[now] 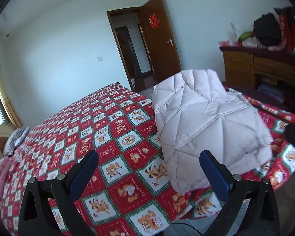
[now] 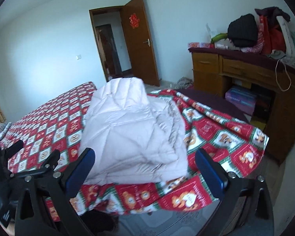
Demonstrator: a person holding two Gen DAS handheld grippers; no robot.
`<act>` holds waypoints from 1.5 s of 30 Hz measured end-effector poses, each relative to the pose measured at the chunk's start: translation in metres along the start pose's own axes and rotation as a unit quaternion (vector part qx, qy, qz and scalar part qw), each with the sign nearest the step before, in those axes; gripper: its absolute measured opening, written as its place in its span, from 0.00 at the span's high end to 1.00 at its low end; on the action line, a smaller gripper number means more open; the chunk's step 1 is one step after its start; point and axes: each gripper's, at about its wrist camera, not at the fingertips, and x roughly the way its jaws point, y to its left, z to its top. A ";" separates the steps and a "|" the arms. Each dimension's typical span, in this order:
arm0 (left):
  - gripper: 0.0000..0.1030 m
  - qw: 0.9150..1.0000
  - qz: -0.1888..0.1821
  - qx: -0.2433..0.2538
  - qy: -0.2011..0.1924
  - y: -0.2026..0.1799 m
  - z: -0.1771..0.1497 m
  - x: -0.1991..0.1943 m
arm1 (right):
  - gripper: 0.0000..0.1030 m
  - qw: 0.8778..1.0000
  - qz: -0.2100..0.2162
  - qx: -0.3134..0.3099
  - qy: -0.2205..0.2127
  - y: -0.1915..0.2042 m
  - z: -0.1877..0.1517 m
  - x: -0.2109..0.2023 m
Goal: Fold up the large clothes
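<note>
Quilted pale-pink coat (image 1: 204,122) lies folded into a thick bundle near the right corner of the bed (image 1: 72,118), on the red checked bedcover, with the hood end pointing toward the far door (image 1: 159,39). Both claws hang above the near edge of the bed, clear of the fabric. The left claw (image 1: 149,175) stands wide with nothing between its blue pads; the right claw (image 2: 145,173) is likewise spread wide and empty, the bundle showing just beyond it. Judging by the compact shape, the folding looks done or nearly so and this is the release step. A next move would call for checking the loose layered edge on the bundle's right side and pressing it flat, or fetching another garment.
</note>
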 end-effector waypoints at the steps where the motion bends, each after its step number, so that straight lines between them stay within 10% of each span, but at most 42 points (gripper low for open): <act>1: 0.01 1.000 0.000 -0.003 -0.001 0.003 -0.001 -0.006 | 0.00 1.000 0.000 -0.001 0.003 0.003 -0.002 -0.003; 12: 0.01 0.990 -0.020 0.001 0.137 0.000 -0.032 0.015 | 0.00 0.996 -0.034 -0.035 0.080 0.006 -0.027 0.008; 19: 0.01 0.991 -0.006 -0.015 0.131 0.019 -0.025 0.053 | 0.00 0.999 0.029 -0.044 -0.010 -0.004 0.062 0.025; 23: 0.01 0.991 -0.011 -0.048 0.121 0.032 -0.005 0.096 | 0.01 0.997 0.043 -0.061 0.014 0.000 0.126 0.107; 28: 0.01 0.991 -0.007 -0.065 0.118 0.032 0.023 0.147 | 0.28 0.990 0.050 -0.069 0.113 0.002 0.152 0.237; 30: 0.01 0.989 -0.016 -0.083 0.122 0.029 0.034 0.169 | 0.75 0.984 0.063 -0.064 0.154 -0.004 0.146 0.268; 31: 0.01 0.988 -0.022 -0.090 0.124 0.026 0.038 0.176 | 0.80 0.981 0.073 -0.063 0.167 -0.009 0.140 0.274; 38: 0.01 0.981 -0.106 -0.138 0.082 -0.026 0.054 0.205 | 0.89 0.983 0.008 -0.054 0.174 -0.061 0.083 0.285; 45: 0.01 0.983 -0.133 -0.065 0.105 -0.075 0.069 0.236 | 0.92 0.985 -0.060 -0.003 0.160 -0.086 0.072 0.305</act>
